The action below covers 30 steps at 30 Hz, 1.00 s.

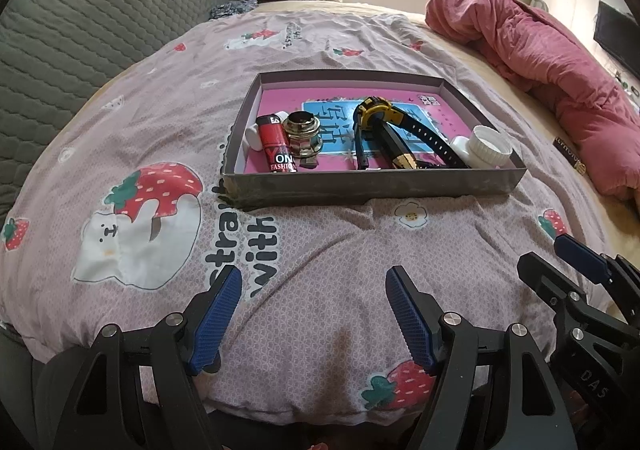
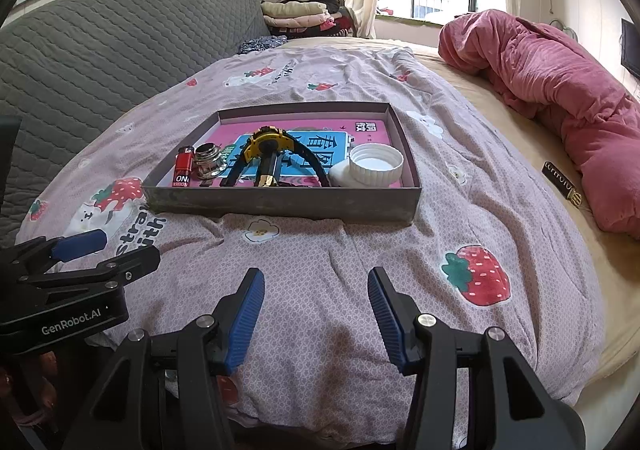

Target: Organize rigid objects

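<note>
Both tongs hover over the near part of the bed, side by side, nothing between the blue pads. Left tongs (image 1: 314, 314): jaws wide, empty. Right tongs (image 2: 316, 314): jaws wide, empty. The shallow grey box (image 1: 372, 185) sits on the strawberry-print quilt (image 1: 160, 129), beyond both tongs, its near wall facing them. A bare band of quilt lies between pads and that wall, open for approach. Contents, left to right: red lighter (image 1: 276, 143), metal cap (image 1: 302, 133) touching it, yellow-and-black watch (image 1: 376, 111) with straps trailing toward the near wall, a black and gold pen (image 1: 396, 147) lying beside the straps, white jar (image 1: 486, 147) on its side in the near right corner, close against both walls. The far half of the box floor is mostly bare. To the right of the box, the quilt ends at a tan sheet carrying a pink blanket (image 2: 560, 89); to the left stands a grey quilted headboard (image 2: 100, 61). The left wrist view alone shows a small white object (image 1: 254, 135) behind the lighter. The right wrist view alone shows the dark label (image 2: 560, 181) on the tan sheet in full.
</note>
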Tool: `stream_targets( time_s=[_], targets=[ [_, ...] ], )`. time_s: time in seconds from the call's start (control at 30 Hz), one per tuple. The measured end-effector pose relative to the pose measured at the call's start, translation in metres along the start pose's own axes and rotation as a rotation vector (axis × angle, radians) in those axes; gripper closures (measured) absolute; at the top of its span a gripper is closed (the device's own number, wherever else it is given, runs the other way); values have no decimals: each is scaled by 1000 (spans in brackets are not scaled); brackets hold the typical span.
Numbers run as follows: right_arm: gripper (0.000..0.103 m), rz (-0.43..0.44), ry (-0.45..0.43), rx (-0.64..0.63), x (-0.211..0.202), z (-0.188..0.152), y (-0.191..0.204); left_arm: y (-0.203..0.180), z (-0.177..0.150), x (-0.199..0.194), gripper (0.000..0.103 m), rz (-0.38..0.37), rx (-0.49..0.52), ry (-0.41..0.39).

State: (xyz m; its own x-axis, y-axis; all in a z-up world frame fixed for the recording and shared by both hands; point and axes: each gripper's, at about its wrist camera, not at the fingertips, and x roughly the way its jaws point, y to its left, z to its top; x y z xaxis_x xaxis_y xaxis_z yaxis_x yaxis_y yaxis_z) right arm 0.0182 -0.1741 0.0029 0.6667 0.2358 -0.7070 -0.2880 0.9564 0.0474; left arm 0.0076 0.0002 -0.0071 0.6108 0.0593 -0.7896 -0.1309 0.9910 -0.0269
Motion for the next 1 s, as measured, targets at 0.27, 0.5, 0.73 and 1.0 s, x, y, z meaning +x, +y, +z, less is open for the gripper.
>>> stream_targets(
  time_s=[0.27, 0.5, 0.73, 1.0],
  targets=[
    [50, 3, 12, 16, 3, 0, -1, 1, 1, 1, 27, 9, -8, 0],
    [50, 5, 11, 9, 3, -1, 0, 2, 0, 1, 27, 13, -11, 1],
    [50, 8, 15, 17, 4, -1, 0, 6, 0, 3, 27, 17, -26, 8],
    [50, 15, 25, 31, 12, 0, -4, 15, 4, 10, 27, 3, -50, 7]
  ],
)
